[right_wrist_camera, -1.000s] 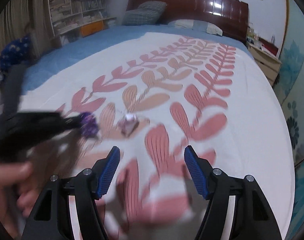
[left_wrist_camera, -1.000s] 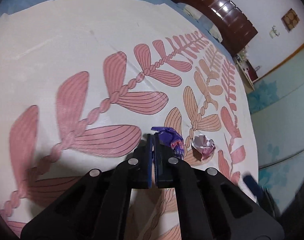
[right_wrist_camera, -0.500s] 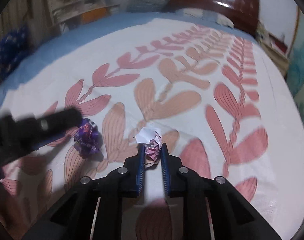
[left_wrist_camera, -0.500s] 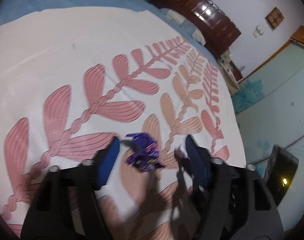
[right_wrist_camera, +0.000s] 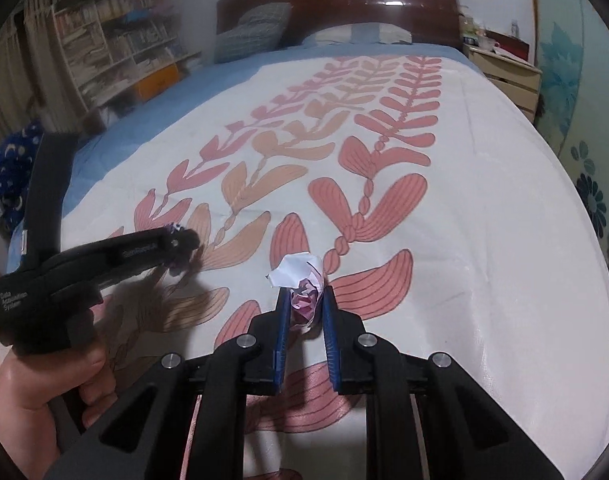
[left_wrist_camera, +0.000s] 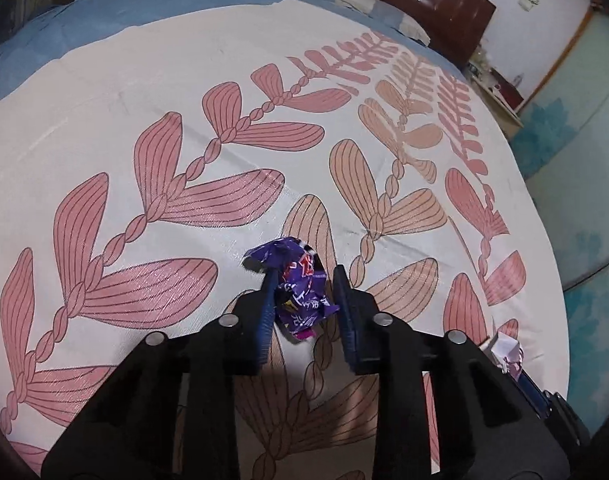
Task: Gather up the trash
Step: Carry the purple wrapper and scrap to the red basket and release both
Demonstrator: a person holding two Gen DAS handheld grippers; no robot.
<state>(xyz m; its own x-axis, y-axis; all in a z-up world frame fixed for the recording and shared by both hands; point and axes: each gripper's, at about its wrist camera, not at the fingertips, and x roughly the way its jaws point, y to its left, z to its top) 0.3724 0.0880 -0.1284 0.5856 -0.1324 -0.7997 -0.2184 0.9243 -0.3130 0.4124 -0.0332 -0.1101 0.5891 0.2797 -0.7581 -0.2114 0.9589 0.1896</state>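
The left gripper (left_wrist_camera: 304, 300) is closing around the purple wrapper (left_wrist_camera: 298, 288) on the bedspread (left_wrist_camera: 104, 120); it should squeeze fully before lifting. The right gripper (right_wrist_camera: 304, 308) pinches the crumpled paper (right_wrist_camera: 300, 280).

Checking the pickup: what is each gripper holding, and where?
Right gripper pinches the white-pink paper wad by its lower half. Left gripper is closing around the purple wrapper's middle.

purple crumpled wrapper (left_wrist_camera: 300, 292): on bedspread | white-pink paper wad (right_wrist_camera: 302, 286): crumpled, on bedspread, nearby
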